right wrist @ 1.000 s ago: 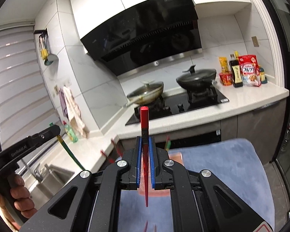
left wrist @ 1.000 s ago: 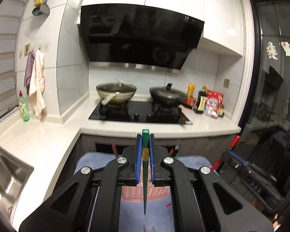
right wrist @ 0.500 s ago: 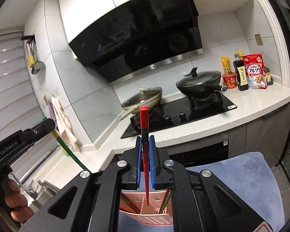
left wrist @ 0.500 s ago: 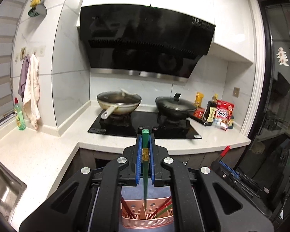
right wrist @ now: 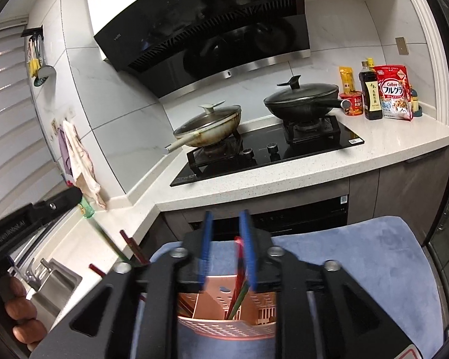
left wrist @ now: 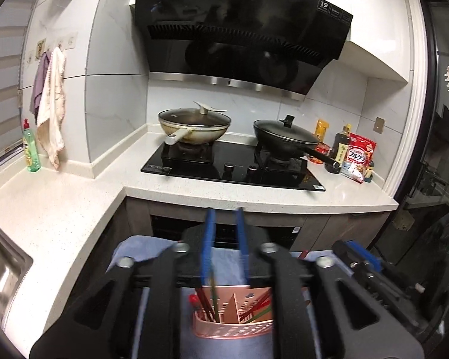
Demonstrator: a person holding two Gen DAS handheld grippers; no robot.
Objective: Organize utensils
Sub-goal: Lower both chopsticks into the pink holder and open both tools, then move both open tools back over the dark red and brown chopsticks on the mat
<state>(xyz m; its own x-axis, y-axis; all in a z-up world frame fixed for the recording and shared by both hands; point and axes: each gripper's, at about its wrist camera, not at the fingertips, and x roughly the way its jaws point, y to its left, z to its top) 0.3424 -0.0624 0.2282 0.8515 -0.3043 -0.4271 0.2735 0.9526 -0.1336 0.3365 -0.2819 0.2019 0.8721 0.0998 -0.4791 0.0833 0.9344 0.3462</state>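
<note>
A pink slotted utensil holder (left wrist: 233, 326) stands on a blue cloth (left wrist: 224, 264) below both grippers; it also shows in the right wrist view (right wrist: 224, 320). My left gripper (left wrist: 224, 239) is open above its left compartment, where a green chopstick (left wrist: 213, 302) stands blurred among dark red ones. My right gripper (right wrist: 226, 239) is open above the holder's middle; a red chopstick (right wrist: 239, 266) drops blurred by the right finger into the holder. The left gripper (right wrist: 45, 209) shows at the left of the right wrist view.
A white counter (left wrist: 60, 209) wraps the corner, with a steel sink (left wrist: 0, 266) at left. A black hob (left wrist: 233, 167) carries a cream pan (left wrist: 194, 125) and a black pan (left wrist: 284, 137). Bottles and a cereal bag (left wrist: 359, 158) stand at right.
Both grippers opened. The green chopstick left the left gripper and the red one left the right gripper; both dropped into the pink holder. Both views tilted down toward the holder.
</note>
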